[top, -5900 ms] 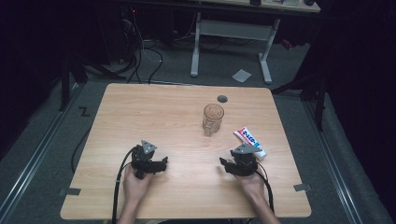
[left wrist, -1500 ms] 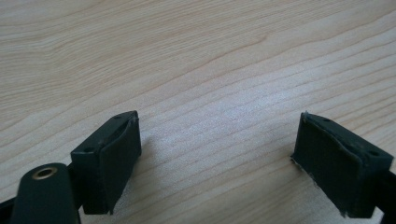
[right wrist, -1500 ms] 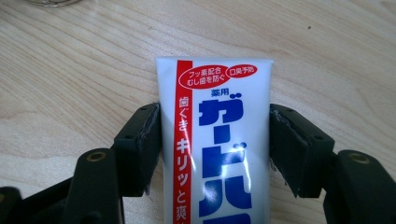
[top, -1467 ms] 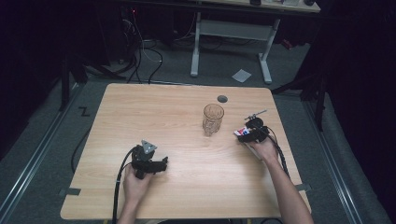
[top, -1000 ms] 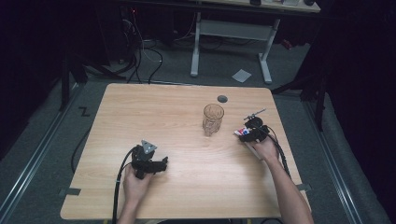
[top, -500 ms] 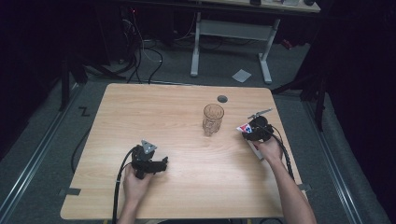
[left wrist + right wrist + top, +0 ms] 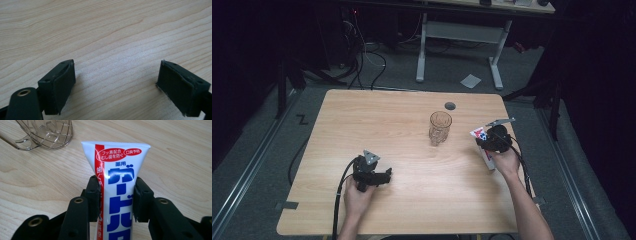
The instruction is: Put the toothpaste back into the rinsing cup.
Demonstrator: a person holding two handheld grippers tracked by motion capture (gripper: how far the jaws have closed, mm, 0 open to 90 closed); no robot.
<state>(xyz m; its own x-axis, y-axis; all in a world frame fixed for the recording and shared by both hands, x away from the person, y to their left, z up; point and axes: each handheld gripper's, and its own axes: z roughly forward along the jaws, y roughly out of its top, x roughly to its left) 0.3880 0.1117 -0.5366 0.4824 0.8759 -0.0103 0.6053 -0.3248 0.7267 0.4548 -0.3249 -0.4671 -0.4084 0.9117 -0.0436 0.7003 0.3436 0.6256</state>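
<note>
toothpaste tube lower end cut off

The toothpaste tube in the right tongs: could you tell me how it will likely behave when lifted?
The toothpaste tube is probably soft: the right tongs pinch its sides inward. Its flat crimped end should stay fairly stiff. The glossy skin might slip, and it would hardly roll, unlike the glass nearby.
</note>
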